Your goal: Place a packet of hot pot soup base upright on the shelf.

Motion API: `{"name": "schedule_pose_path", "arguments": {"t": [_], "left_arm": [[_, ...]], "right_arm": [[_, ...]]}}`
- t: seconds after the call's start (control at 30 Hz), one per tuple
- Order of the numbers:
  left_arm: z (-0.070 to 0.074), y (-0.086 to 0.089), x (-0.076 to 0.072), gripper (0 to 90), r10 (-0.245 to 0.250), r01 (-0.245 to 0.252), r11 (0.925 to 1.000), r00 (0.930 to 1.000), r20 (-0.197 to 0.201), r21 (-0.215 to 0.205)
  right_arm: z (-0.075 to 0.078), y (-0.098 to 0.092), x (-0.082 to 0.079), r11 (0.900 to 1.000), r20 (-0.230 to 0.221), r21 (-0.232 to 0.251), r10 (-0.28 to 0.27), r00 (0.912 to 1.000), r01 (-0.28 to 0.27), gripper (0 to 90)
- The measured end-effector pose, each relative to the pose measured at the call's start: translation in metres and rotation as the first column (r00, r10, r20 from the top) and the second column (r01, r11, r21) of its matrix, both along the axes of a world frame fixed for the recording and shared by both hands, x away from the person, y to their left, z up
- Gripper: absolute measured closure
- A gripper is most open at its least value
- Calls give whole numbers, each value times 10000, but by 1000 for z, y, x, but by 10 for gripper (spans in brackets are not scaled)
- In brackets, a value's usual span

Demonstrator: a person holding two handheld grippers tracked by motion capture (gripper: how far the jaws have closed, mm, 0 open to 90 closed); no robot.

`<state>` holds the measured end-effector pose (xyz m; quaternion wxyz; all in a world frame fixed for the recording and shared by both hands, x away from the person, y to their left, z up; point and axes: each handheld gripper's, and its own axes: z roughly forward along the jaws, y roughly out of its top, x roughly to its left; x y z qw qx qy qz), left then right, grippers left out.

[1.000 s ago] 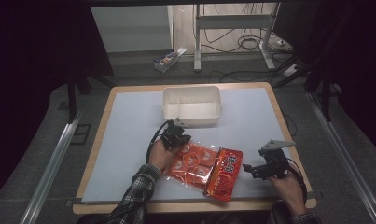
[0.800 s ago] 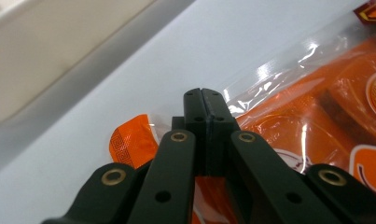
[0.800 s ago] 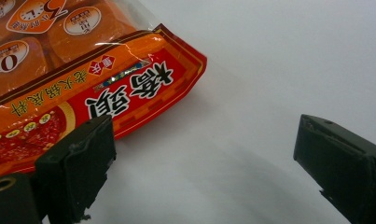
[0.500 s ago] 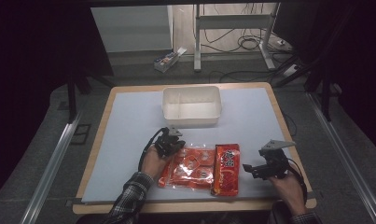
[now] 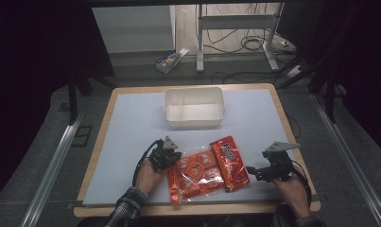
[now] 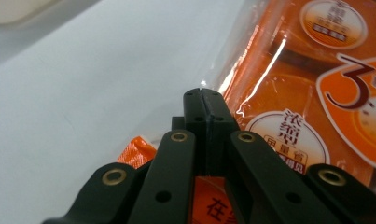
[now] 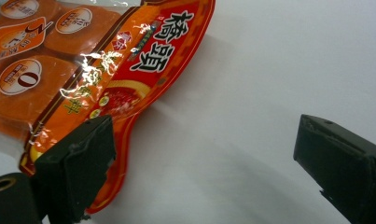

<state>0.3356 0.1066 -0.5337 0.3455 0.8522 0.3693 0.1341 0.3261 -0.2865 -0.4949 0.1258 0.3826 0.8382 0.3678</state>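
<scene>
Packets sit nearest: the left gripper [image 5: 171, 158] is clamped on the clear edge of the orange packet [image 5: 194, 174], likely to drag it aside, while the right gripper [image 5: 250, 171] waits with jaws apart beside the red packet [image 5: 230, 162]. Beyond them on the pale table [image 5: 131, 123] stands an empty white tub [image 5: 194, 108], then cables on a dim floor [image 5: 245, 45].

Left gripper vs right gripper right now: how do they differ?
The left gripper has its jaws shut, pinching the clear edge of the orange multipack; the right gripper has its jaws wide open with nothing between them. The left gripper sits at the multipack's left edge; the right gripper rests off to the right of the red packet, aimed at it. Both lie low over the white mat, each held in a hand.
</scene>
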Motion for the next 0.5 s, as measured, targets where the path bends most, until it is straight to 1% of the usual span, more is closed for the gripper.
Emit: {"name": "schedule_pose_path", "arguments": {"t": [0.2, 0.3, 0.4, 0.5], "left_arm": [[1, 0, -13, 900, -59, 60, 9999, 9999, -85, 144], [2, -1, -22, 900, -111, 114, 9997, 9998, -143, 213], [3, -1, -34, 900, -69, 71, 9999, 9997, -230, 101], [3, -3, -43, 900, -83, 86, 9999, 9995, -316, 90]], "right_arm": [[0, 1, 0, 10000, -8, -11, 35, 10000, -35, 53], [0, 1, 0, 10000, -1, -29, 67, 10000, -67, 53], [0, 2, 0, 10000, -3, -10, 86, 10000, -86, 53], [0, 2, 0, 9999, -1, 0, 117, 9999, -117, 53]]}}
